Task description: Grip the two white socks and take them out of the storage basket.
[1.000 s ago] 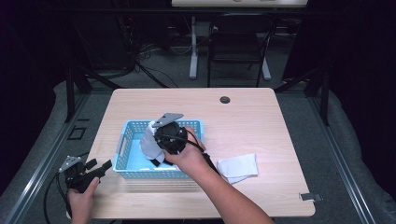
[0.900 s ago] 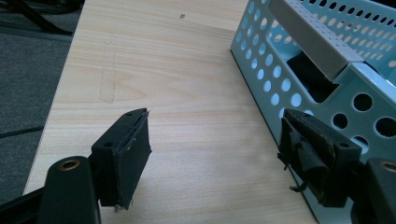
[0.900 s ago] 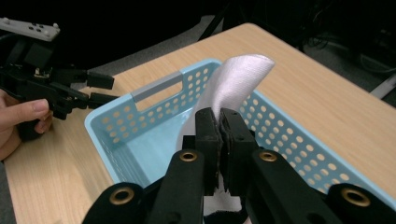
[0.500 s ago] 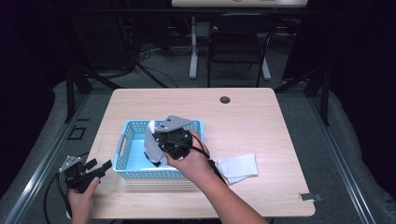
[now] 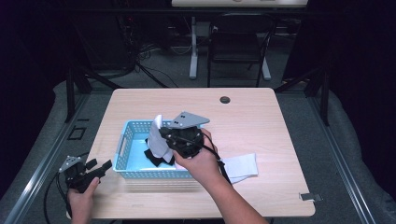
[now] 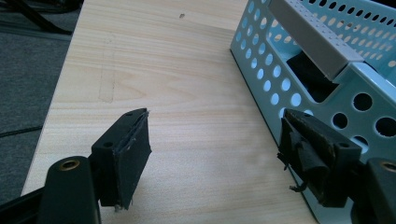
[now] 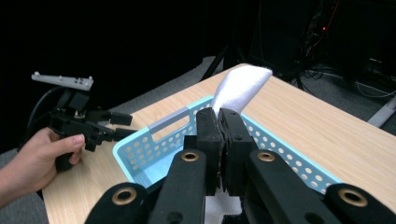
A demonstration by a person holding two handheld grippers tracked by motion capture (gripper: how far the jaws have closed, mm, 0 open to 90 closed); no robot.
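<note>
A light blue perforated basket point(image 5: 122, 145) stands left of the table's middle. My right gripper point(image 5: 161, 138) hangs over it, shut on a white cloth point(image 5: 158, 135) whose free end stands up above the jaws. In the right gripper view the cloth point(image 7: 240, 91) rises from the closed jaws of my right gripper point(image 7: 219, 113) above the basket point(image 7: 154, 135). Something black point(image 5: 154, 157) lies on the basket floor. My left gripper point(image 5: 99, 166) rests open at the table's front left corner. In the left gripper view my left gripper point(image 6: 212, 121) holds nothing, beside the basket wall point(image 6: 261, 60).
A second white cloth point(image 5: 240, 167) lies flat on the table just right of the basket. A small dark hole point(image 5: 225, 100) sits near the table's far edge. A chair and cables stand on the floor beyond the table.
My right gripper has shifted a little to the right over the basket, and the white cloth now stands up higher. The left gripper has stayed put.
</note>
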